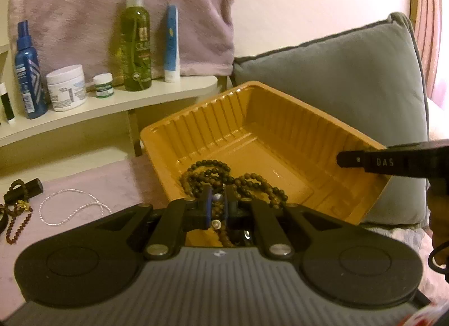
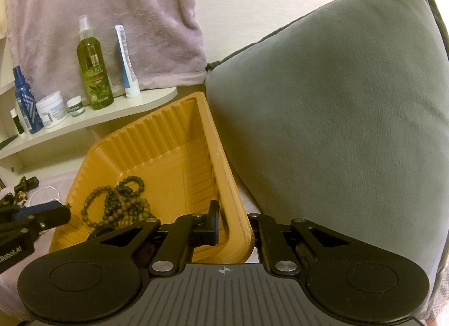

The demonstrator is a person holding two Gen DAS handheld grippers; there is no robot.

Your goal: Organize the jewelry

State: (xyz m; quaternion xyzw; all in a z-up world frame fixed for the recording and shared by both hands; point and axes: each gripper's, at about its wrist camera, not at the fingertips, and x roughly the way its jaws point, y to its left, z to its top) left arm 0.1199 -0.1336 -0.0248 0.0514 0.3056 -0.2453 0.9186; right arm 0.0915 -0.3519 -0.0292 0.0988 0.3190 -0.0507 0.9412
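- Left wrist view: the left gripper (image 1: 217, 199) is over the near edge of the ribbed mustard-yellow plastic tray (image 1: 280, 118), jaws nearly together and pinching a strand of brown wooden beads with a pearly piece (image 1: 216, 223) between the blue pads.
- A tangle of dark and brown beaded necklaces (image 1: 224, 180) already lies on the tray floor, so by my reading part of the sorting is done.
- Still out on the pale lilac cloth at the left: a thin white pearl string (image 1: 70, 208), a dark red bead chain with a gold charm (image 1: 18, 219) and a dark beaded bracelet beside a small black block (image 1: 19, 188). Those look like what is left.
- The right gripper (image 1: 350, 161) reaches in from the right and sits at the tray's right wall.
- Right wrist view: the right gripper (image 2: 235, 227) is clamped on the tray's near right rim, one finger (image 2: 213, 222) inside the wall, the other hidden behind it, steadying the tray against the grey velvet cushion (image 2: 336, 115).
- The bead pile (image 2: 120, 202) sits in the tray's near left part, glossy round beads in loose overlapping loops, likely to snag.
- The left gripper (image 2: 66, 211) shows at the tray's left edge.
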